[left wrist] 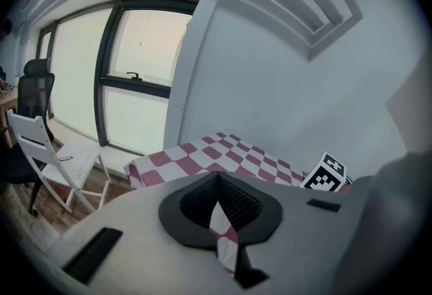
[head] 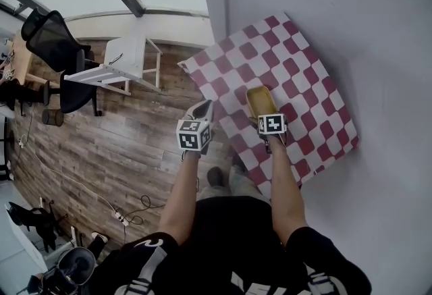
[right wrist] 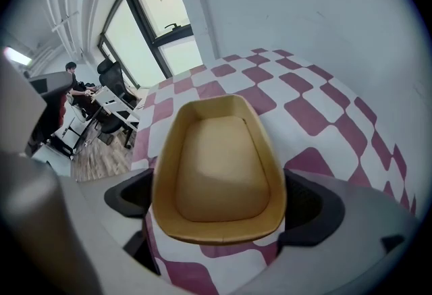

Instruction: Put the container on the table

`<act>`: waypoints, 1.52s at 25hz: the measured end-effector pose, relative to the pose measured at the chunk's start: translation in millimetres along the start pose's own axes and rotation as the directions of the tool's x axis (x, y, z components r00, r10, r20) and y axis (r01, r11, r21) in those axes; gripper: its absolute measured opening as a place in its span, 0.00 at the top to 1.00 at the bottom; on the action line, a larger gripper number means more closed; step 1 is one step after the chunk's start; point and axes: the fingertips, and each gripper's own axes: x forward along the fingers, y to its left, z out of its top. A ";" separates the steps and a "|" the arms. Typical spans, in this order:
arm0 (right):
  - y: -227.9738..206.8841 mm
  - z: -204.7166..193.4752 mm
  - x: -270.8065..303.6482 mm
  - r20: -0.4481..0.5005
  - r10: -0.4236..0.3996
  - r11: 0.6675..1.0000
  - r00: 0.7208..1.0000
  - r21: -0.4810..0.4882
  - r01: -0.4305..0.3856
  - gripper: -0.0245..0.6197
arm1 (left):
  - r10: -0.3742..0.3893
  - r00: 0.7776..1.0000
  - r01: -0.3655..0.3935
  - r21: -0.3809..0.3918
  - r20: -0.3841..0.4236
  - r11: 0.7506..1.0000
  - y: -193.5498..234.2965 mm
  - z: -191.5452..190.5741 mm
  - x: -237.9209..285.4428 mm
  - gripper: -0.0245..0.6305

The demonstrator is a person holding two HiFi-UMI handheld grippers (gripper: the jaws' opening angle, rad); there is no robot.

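1. The right gripper (right wrist: 217,200) points steeply down over the bench (head: 317,84), which is covered by a red-and-white checked cloth (head: 297,64).
2. Its fingers (right wrist: 312,202) stand wide, one on each side of the container (right wrist: 219,165), with no clear press on its walls.
3. The yellow container sits upright and empty on the cloth, near the bench's front edge.
4. The left gripper (left wrist: 217,182) hangs just off the bench's left edge, its fingers (left wrist: 196,202) closed together on nothing.
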 end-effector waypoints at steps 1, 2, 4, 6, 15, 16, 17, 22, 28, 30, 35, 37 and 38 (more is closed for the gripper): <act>2.0 0.1 -0.9 0.001 0.003 1.000 1.000 -0.001 -0.003 0.07 | 0.002 1.000 -0.002 -0.001 0.004 1.000 0.4 0.0 -2.4 0.93; 3.9 0.1 -2.6 0.002 0.006 1.000 1.000 -0.002 -0.006 0.07 | 0.004 1.000 -0.004 -0.001 0.008 1.000 0.5 0.4 -5.2 0.93; 7.8 -0.8 -7.8 0.005 0.011 1.000 1.000 -0.001 -0.011 0.06 | 0.005 1.000 -0.005 0.001 0.017 1.000 0.2 1.9 -12.0 0.93; 11.5 -1.0 -14.3 0.018 0.013 1.000 1.000 -0.001 -0.013 0.06 | 0.007 1.000 -0.007 0.002 0.027 1.000 0.1 3.5 -19.5 0.93; 16.6 23.2 -81.2 0.207 -0.053 0.998 0.977 0.045 0.045 0.06 | -0.004 0.995 0.002 0.021 0.101 1.000 -8.3 21.2 -53.1 0.93; 18.2 26.0 -91.0 0.229 -0.058 0.998 0.972 0.049 0.048 0.07 | -0.007 0.994 0.004 0.025 0.111 1.000 -10.5 23.4 -57.7 0.93; 19.9 28.6 -100.9 0.252 -0.062 0.997 0.966 0.051 0.051 0.08 | -0.010 0.993 0.007 0.028 0.120 1.000 -13.0 25.5 -62.5 0.93; 29.7 37.7 -143.7 0.363 -0.073 0.997 0.929 0.052 0.057 0.21 | -0.033 0.985 0.025 0.050 0.169 0.998 -26.7 34.2 -88.8 0.93; 42.5 43.4 -194.4 0.450 -0.088 0.996 0.889 0.040 0.078 0.32 | -0.060 0.975 0.043 0.081 0.213 0.996 -41.2 40.0 -116.7 0.93; 47.3 45.4 -213.4 0.484 -0.097 0.995 0.870 0.028 0.096 0.36 | -0.062 0.973 0.044 0.085 0.224 0.995 -44.1 40.6 -126.1 0.93; 59.0 55.2 -262.5 0.577 -0.126 0.990 0.807 0.023 0.138 0.51 | -0.083 0.963 0.058 0.107 0.255 0.993 -54.4 49.6 -147.7 0.93; 65.6 55.5 -278.3 0.607 -0.129 0.989 0.784 0.016 0.150 0.58 | -0.100 0.959 0.069 0.122 0.266 0.990 -60.0 53.3 -156.5 0.93; 68.6 54.0 -284.4 0.618 -0.129 0.988 0.776 0.010 0.156 0.60 | -0.109 0.957 0.075 0.131 0.271 0.989 -63.3 54.2 -160.5 0.93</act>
